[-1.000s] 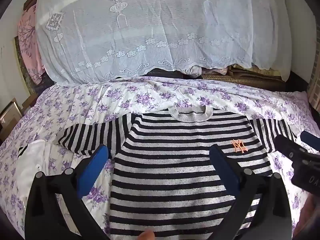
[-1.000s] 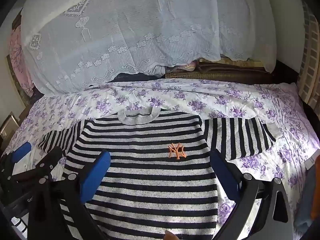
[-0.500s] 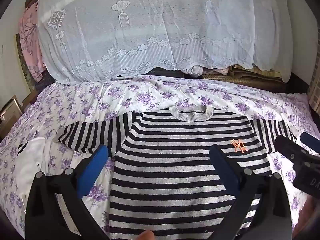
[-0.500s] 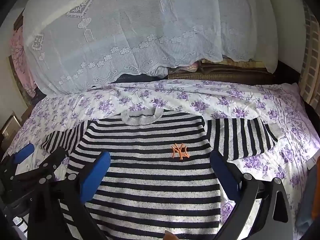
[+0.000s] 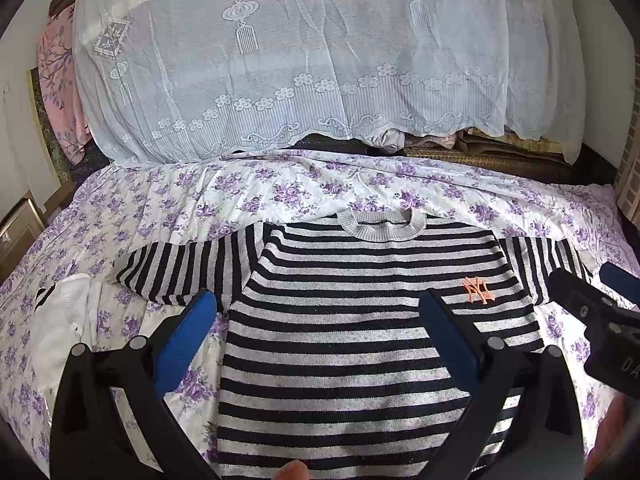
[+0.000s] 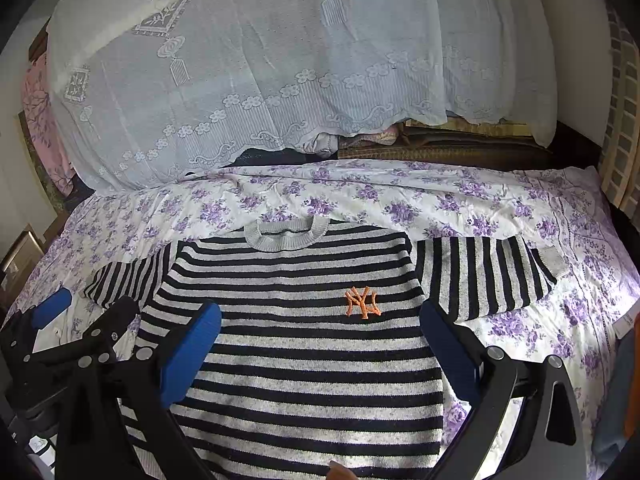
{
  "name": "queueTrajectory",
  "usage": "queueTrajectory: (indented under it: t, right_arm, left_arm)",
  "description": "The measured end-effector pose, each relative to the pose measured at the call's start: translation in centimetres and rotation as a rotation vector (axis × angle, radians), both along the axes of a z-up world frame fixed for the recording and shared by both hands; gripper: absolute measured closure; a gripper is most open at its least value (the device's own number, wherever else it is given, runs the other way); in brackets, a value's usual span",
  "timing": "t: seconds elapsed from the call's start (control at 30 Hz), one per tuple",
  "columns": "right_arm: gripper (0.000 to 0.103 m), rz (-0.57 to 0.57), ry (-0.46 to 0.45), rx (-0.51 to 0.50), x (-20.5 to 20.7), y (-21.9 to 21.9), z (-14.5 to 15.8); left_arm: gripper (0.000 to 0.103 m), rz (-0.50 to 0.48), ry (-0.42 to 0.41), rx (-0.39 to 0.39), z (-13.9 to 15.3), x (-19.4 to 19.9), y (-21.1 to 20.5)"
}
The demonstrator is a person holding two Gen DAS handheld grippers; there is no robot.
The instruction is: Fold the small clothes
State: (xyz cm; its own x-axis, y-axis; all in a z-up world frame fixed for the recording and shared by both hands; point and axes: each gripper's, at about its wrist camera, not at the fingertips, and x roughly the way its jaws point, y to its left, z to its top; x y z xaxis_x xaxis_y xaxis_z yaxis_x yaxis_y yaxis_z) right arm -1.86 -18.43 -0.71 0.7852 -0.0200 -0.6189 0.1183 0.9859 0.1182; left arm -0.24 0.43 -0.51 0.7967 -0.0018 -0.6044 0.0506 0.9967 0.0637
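A black and grey striped sweater (image 5: pixel 360 320) with an orange logo (image 5: pixel 478 290) lies flat, front up, on the bed, sleeves spread out to both sides; it also shows in the right wrist view (image 6: pixel 304 340). My left gripper (image 5: pixel 316 308) is open and empty, held above the sweater's lower left part. My right gripper (image 6: pixel 320 320) is open and empty above the sweater's lower right part. Each gripper shows at the edge of the other's view: the right one (image 5: pixel 600 300) and the left one (image 6: pixel 84 312).
The bed sheet (image 5: pixel 280 188) is white with purple flowers. A white garment (image 5: pixel 60 320) lies at the left of the sweater. A big pile under a white lace cover (image 5: pixel 320 60) fills the far side of the bed. A wall stands at the right.
Both grippers have drawn back and up a little, so the sweater sits lower in both views. The sweater has not moved and both jaws stay open.
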Motion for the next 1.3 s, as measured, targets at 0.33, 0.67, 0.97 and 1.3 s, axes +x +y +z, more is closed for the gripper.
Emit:
queueTrajectory:
  t: [0.33,0.67,0.97,1.3]
  right_arm:
    - [0.003,0.0,-0.002,0.001,-0.06,0.0,-0.04]
    - [0.003,0.001,-0.003,0.001,-0.07,0.04,-0.05]
    - [0.003,0.001,-0.003,0.001,-0.09,0.05,-0.08]
    - [0.003,0.001,-0.003,0.002,-0.09,0.02,-0.14]
  left_arm:
    - [0.004,0.0,0.002,-0.001,-0.01,0.0,0.05]
    - [0.004,0.0,0.003,-0.001,0.01,0.05,0.06]
    - [0.004,0.001,0.003,-0.001,-0.29,-0.23,0.04]
    - [0.004,0.0,0.005,-0.001,-0.26,-0.18,0.04]
